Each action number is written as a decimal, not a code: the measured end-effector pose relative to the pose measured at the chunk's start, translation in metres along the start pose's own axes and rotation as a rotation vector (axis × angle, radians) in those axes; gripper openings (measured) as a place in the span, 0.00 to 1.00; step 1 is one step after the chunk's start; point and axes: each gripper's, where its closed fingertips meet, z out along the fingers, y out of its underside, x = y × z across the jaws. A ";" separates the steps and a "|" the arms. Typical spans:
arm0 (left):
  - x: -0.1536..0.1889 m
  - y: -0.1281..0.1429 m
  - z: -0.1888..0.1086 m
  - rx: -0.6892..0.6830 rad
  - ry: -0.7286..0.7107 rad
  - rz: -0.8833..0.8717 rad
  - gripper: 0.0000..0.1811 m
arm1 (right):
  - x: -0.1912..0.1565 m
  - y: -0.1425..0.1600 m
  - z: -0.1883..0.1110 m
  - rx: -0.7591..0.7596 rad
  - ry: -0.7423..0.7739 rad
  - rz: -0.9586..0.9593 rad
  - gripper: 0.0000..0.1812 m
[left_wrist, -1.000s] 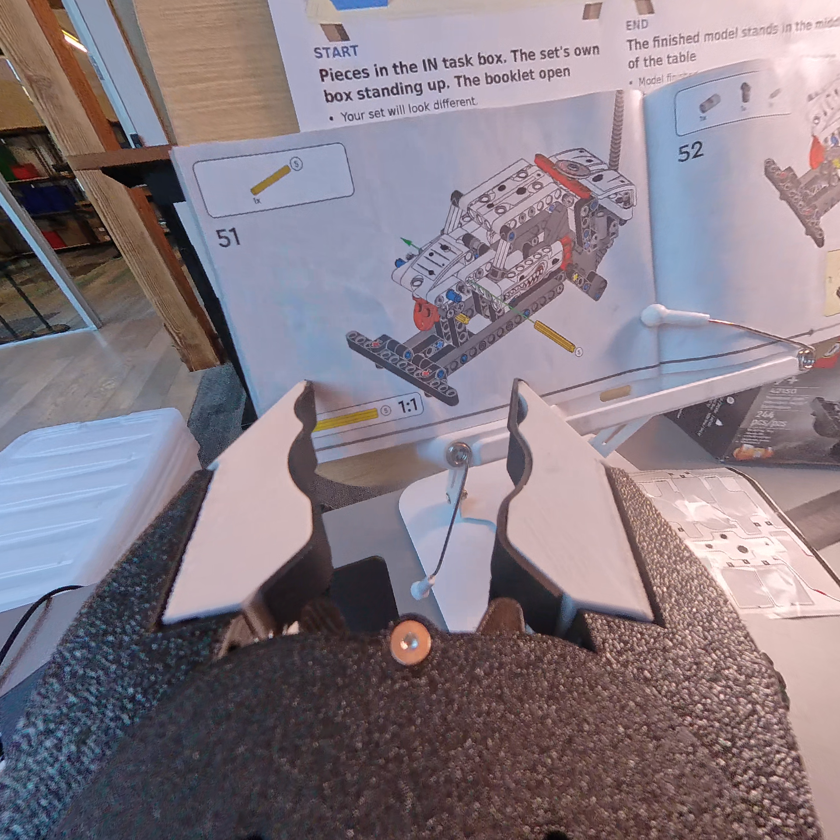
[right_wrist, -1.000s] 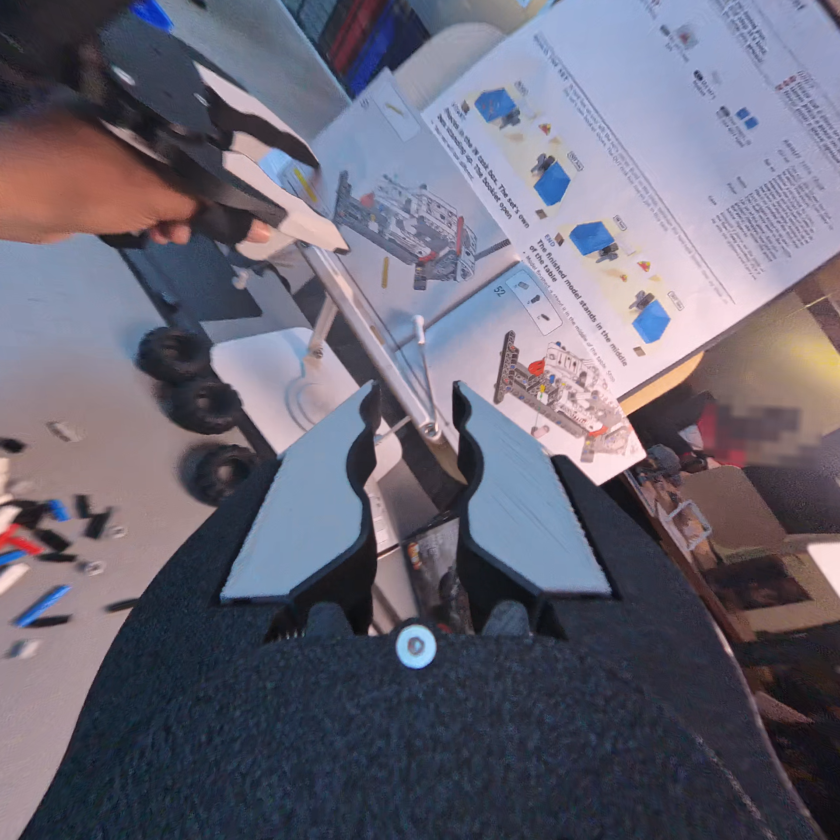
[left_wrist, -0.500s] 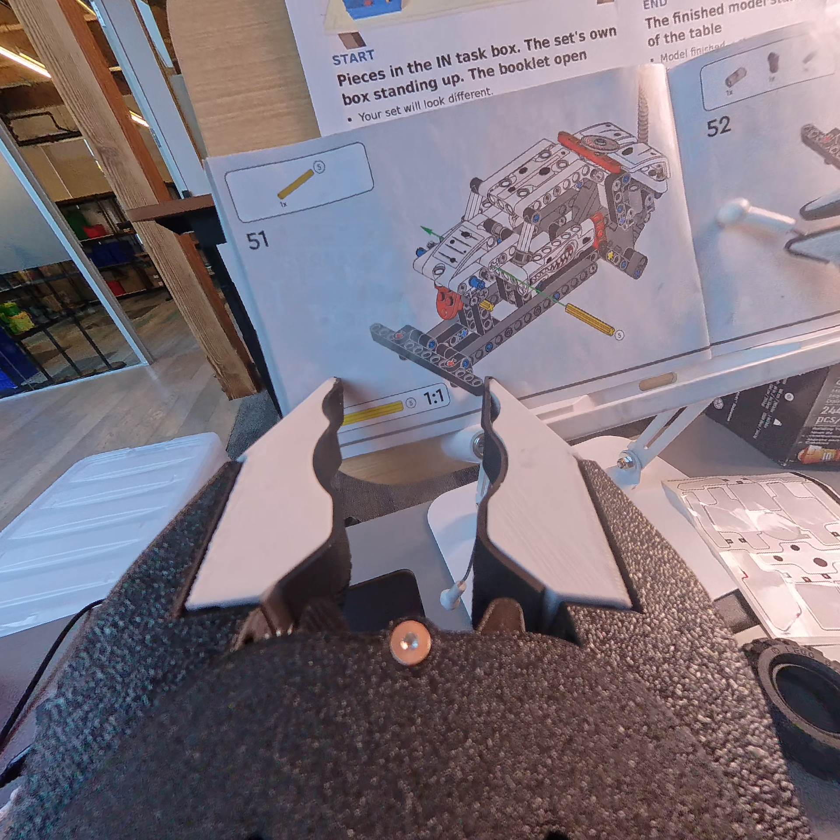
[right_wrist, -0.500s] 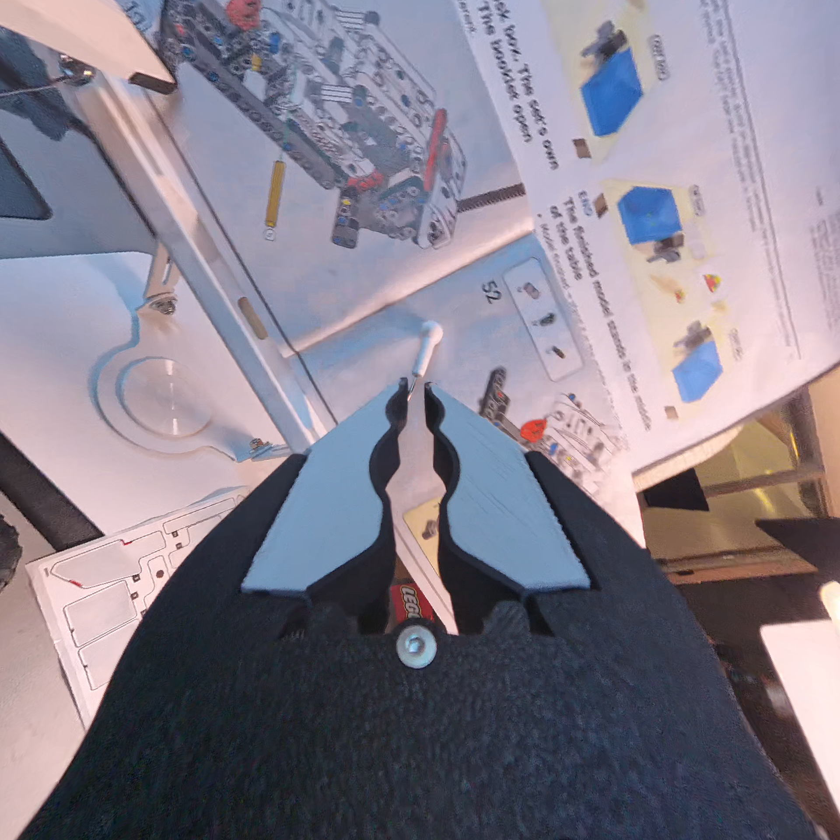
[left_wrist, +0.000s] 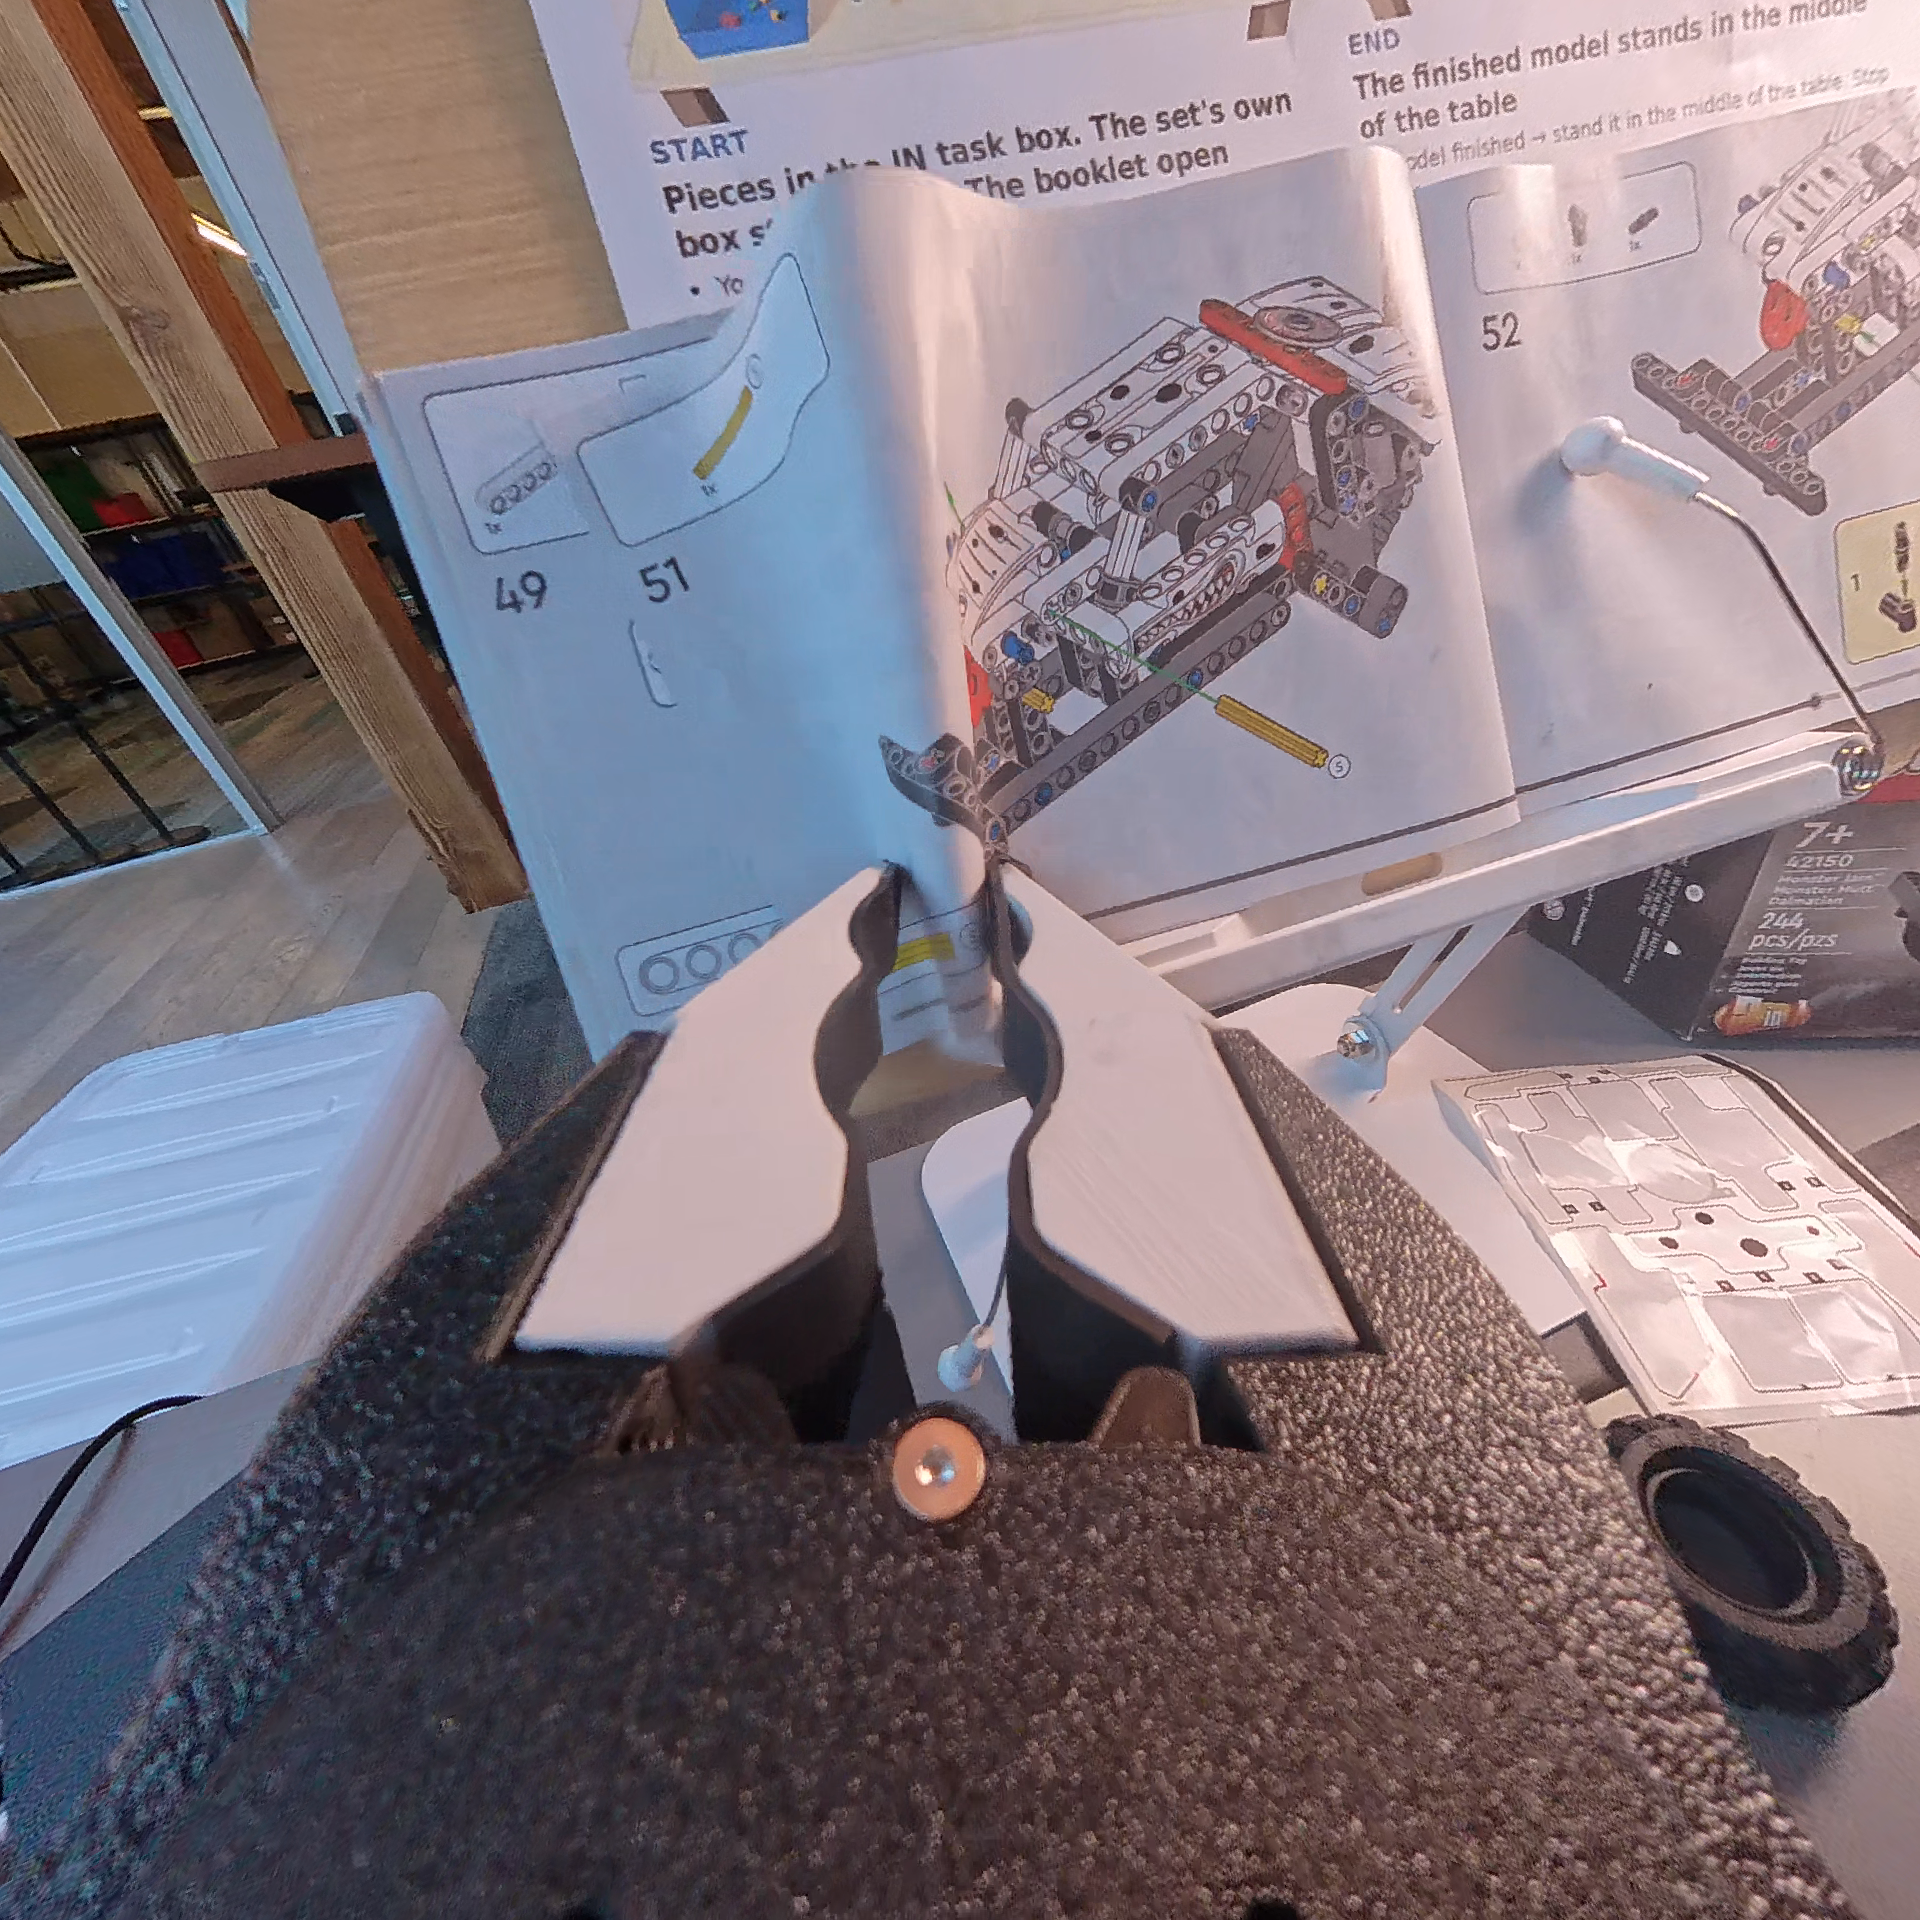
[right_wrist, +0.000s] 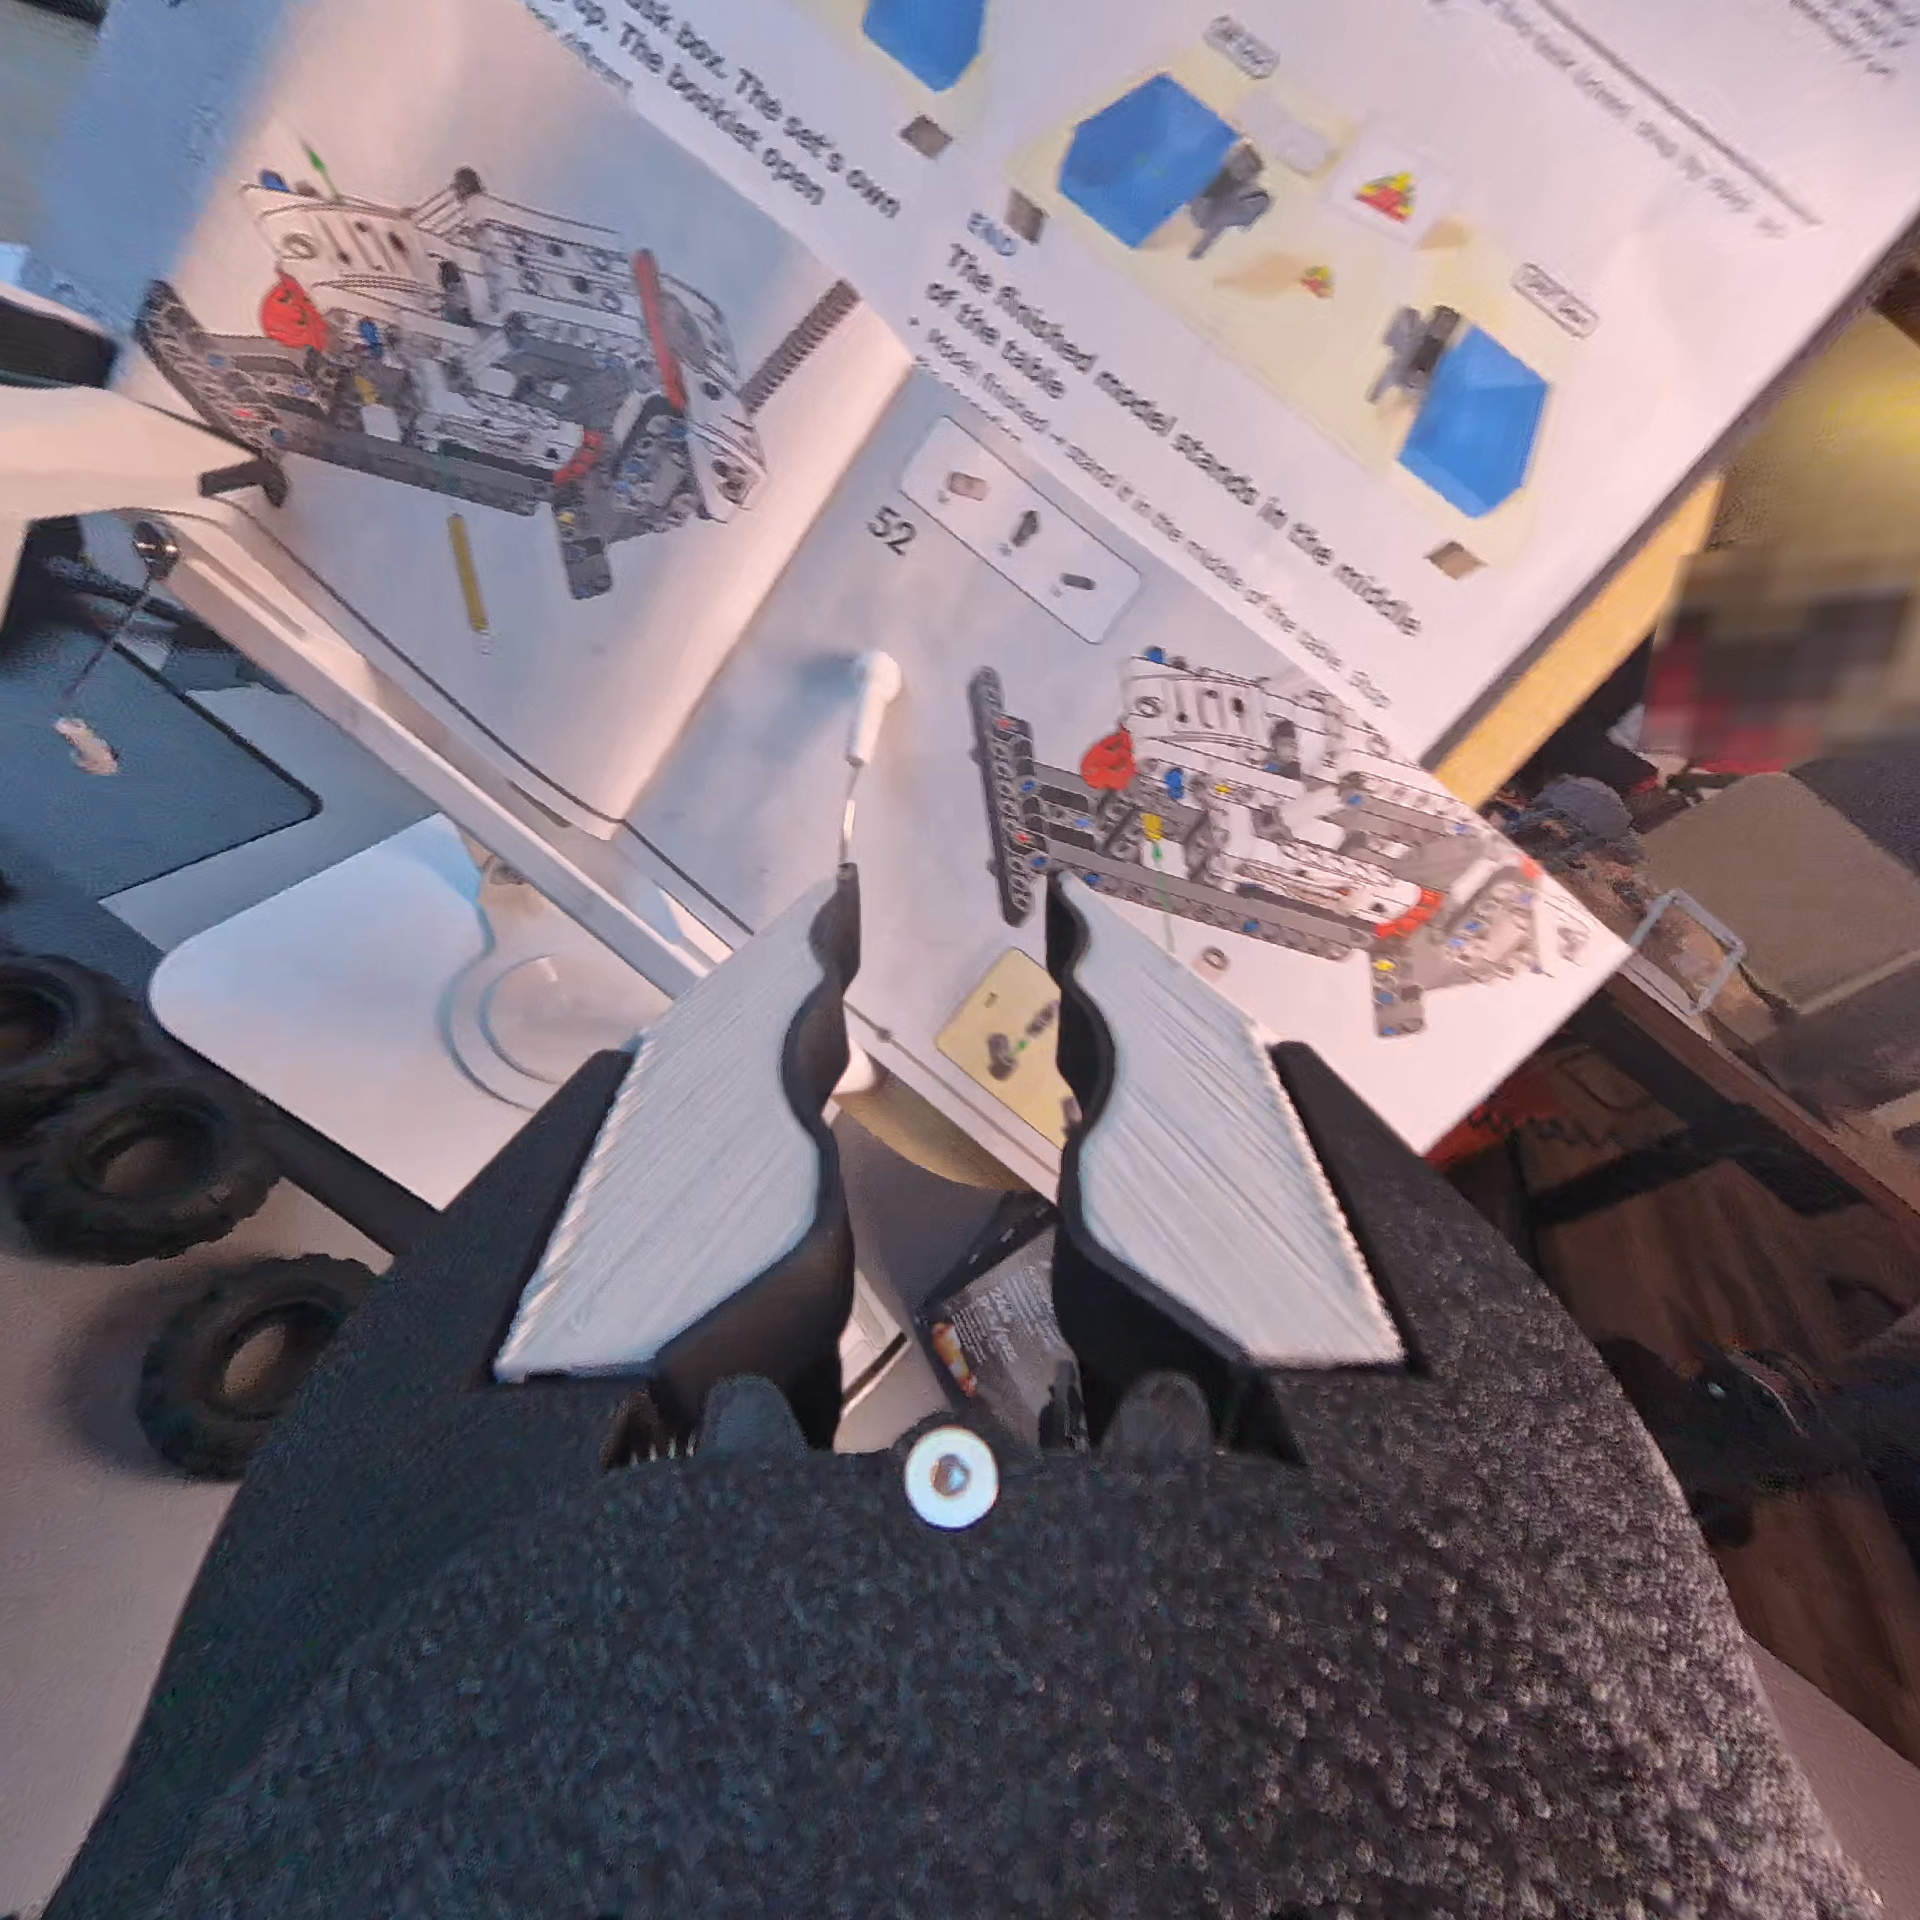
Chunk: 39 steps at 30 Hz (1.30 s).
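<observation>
1. Two grippers are in view, one per wrist view. The left gripper (left_wrist: 940, 883) has its fingertips pinched together on the lower corner of a booklet page (left_wrist: 904, 582). The right gripper (right_wrist: 951, 904) has its fingers apart and holds nothing.
2. The left page clip (left_wrist: 961, 1361) hangs down off the paper, its white tip showing in the gap between the left gripper's fingers near their base.
3. The pinched page is lifted off the booklet (left_wrist: 1247, 520), curled upright along a vertical fold. The sheet beneath it (left_wrist: 582, 644) is exposed at its left side.
4. The right gripper's left fingertip is just beside the wire of the right page clip (right_wrist: 868, 696); whether they touch cannot be told. That clip's white tip rests on the right-hand page.
5. The booklet stands open on a white stand (left_wrist: 1351, 894). Beside the stand lie a sticker sheet (left_wrist: 1683, 1226), a black tyre (left_wrist: 1756, 1558) and a dark box (left_wrist: 1766, 914).
6. Behind the booklet stands a large printed board (right_wrist: 1351, 260).
7. Status, judged: one page is freed and partly turned toward the right; it is not yet laid flat, and the left clip is not yet back on the paper.
</observation>
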 end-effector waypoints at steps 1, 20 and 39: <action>0.003 -0.001 0.000 0.001 0.007 -0.008 0.07 | -0.010 0.000 0.008 -0.019 -0.025 -0.010 0.23; 0.087 -0.065 -0.034 0.141 0.317 -0.136 0.03 | 0.013 0.070 -0.008 -0.190 -0.022 0.395 0.29; 0.073 -0.082 -0.039 0.198 0.223 -0.261 0.02 | 0.021 0.086 0.001 -0.176 0.019 0.222 0.12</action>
